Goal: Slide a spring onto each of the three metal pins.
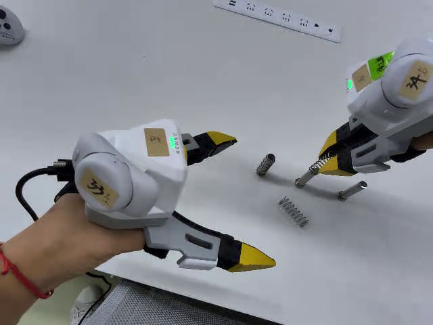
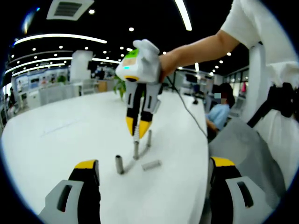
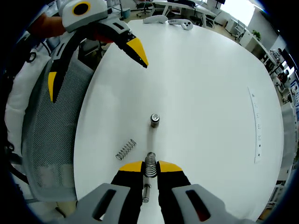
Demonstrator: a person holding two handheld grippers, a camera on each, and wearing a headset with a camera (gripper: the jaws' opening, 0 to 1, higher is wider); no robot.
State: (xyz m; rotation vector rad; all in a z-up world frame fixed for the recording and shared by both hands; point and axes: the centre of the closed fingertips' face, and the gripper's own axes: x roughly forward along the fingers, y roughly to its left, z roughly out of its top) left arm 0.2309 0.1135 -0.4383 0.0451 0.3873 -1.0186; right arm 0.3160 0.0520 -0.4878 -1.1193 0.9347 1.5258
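1 spring is pinched betw. the yellow tips of the R gripper, jaws clenched on its coils. It sits at the top end of a pin, in line w/ it. Can't tell whether the coils are over the pin's tip. The pin's foot is on the white table. In the R gripper view the shaft shows in the gap betw. the jaws, below the spring.

A second pin is just beside the first, bare, not touching it, under the R gripper's body. A third pin is near on the other side: short, upright, w/ coils round it. A loose spring lies flat on the table, nearer the person than the pins, touching none of them.

The L gripper is gripped by a hand, well apart from the parts, over the table's near edge. Its jaws are released and spread wide. A black cable runs off its back, and there's a red cord round the wrist.

In the L gripper view the R gripper hangs tips-down over the pin.

Farther out: a white power strip at the table's far side, a grey device at the far L corner, and a mesh chair below the near edge.
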